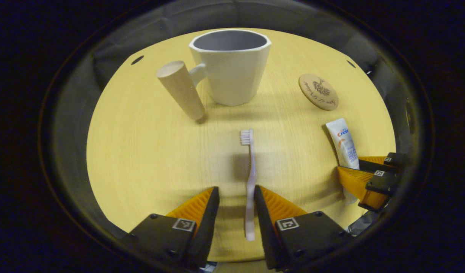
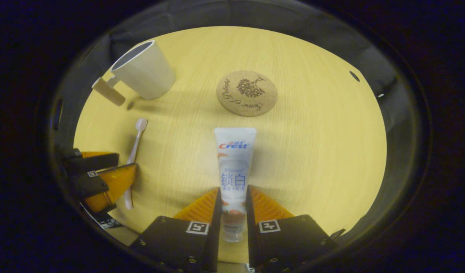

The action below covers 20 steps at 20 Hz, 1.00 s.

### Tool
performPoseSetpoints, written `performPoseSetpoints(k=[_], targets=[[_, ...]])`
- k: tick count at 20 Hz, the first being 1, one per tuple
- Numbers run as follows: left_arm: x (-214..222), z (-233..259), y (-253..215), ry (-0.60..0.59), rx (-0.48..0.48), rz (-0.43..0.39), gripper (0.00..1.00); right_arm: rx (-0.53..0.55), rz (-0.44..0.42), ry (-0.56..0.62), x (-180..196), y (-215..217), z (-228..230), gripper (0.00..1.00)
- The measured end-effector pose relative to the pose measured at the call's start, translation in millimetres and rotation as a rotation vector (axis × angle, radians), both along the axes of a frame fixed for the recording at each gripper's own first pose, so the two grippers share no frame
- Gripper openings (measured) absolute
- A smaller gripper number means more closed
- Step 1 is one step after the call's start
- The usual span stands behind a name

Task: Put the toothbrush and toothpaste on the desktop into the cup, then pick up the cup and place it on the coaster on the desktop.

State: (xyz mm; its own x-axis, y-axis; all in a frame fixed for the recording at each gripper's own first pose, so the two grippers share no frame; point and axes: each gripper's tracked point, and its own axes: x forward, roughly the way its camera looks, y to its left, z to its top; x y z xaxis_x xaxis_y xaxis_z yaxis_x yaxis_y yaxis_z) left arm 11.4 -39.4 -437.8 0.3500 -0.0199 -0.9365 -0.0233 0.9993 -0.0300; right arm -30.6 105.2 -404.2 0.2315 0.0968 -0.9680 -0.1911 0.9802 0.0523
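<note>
A round counter (image 1: 141,159) of pale yellow wood grain carries four things. In the left gripper view, a white faceted cup (image 1: 232,72) with a cylindrical light-wood handle (image 1: 181,89) stands upright toward the far side of the counter, its opening empty as far as can be seen. To its right, apart from it, lies a round cork coaster (image 1: 318,91) printed with a dark tree design.

The left gripper (image 1: 236,197), with ribbed orange fingers (image 1: 196,206) on black mounts, sits low over the counter. A slim pale pink toothbrush (image 1: 250,182) lies flat between its fingers, bristle head pointing toward the cup. The fingers stand open around the handle, with a gap on the left side and the right finger close beside it; whether that finger touches cannot be told.

In the right gripper view, a white toothpaste tube (image 2: 233,170) with blue and red print lies flat on the counter, its wide crimped end pointing toward the coaster (image 2: 247,93) and near it. The right gripper (image 2: 233,201) has its orange fingers (image 2: 202,206) drawn in narrowly on both sides of the tube's lower part, seemingly pressing against it. The cup (image 2: 143,72) stands far left in this view, and the toothbrush (image 2: 135,151) lies below it beside the left gripper (image 2: 103,167).
</note>
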Motion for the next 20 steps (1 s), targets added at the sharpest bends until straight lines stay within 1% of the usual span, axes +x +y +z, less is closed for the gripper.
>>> performPoseSetpoints(k=[1, 2, 3, 4, 5, 6, 7, 8, 10, 11, 13, 17, 19, 20], targets=[[-1, 0, -1, -0.001, 0.0, 0.001, 0.58, -0.003, -0.001, 0.018, -2, 0, 3, 0.33], [0, 1, -1, 0.001, 0.001, -0.002, 0.39, -0.009, -0.008, 0.022, -2, -2, 5, 0.34], [0, 1, -1, 0.005, 0.0, -0.005, 0.34, -0.005, -0.022, 0.031, -5, 0, 3, 0.25], [2, -1, 1, -0.016, -0.007, 0.017, 0.38, -0.002, -0.027, 0.032, -5, 0, 3, 0.25], [3, 3, 1, -0.013, -0.012, 0.028, 0.12, -0.002, -0.028, 0.03, -5, -1, 3, 0.25], [3, 3, 2, -0.012, -0.012, 0.018, 0.12, 0.016, -0.058, 0.016, 0, 1, -3, 0.21], [3, 4, 3, -0.012, -0.014, 0.014, 0.19, 0.037, -0.071, 0.032, -4, 3, 3, 0.16], [4, 1, 6, -0.017, -0.014, 0.029, 0.08, 0.064, -0.097, 0.038, -4, 5, 0, 0.17], [3, 2, 11, -0.028, -0.016, 0.024, 0.08, 0.11, -0.143, 0.044, -3, 8, 3, 0.16], [2, 3, 12, -0.033, -0.021, 0.026, 0.08, 0.117, -0.147, 0.046, -3, 8, 3, 0.16], [-2, 11, 10, -0.051, -0.062, 0.031, 0.08, 0.111, -0.142, 0.038, -2, 8, 2, 0.16], [3, 55, 1, -0.127, -0.092, 0.021, 0.08, 0.117, -0.139, 0.033, -5, 8, -2, 0.16], [17, 87, 0, -0.196, -0.107, 0.016, 0.07, 0.146, -0.152, 0.019, -4, 9, -3, 0.16], [19, 94, 0, -0.224, -0.108, 0.017, 0.07, 0.149, -0.155, 0.011, -3, 8, -3, 0.16]])
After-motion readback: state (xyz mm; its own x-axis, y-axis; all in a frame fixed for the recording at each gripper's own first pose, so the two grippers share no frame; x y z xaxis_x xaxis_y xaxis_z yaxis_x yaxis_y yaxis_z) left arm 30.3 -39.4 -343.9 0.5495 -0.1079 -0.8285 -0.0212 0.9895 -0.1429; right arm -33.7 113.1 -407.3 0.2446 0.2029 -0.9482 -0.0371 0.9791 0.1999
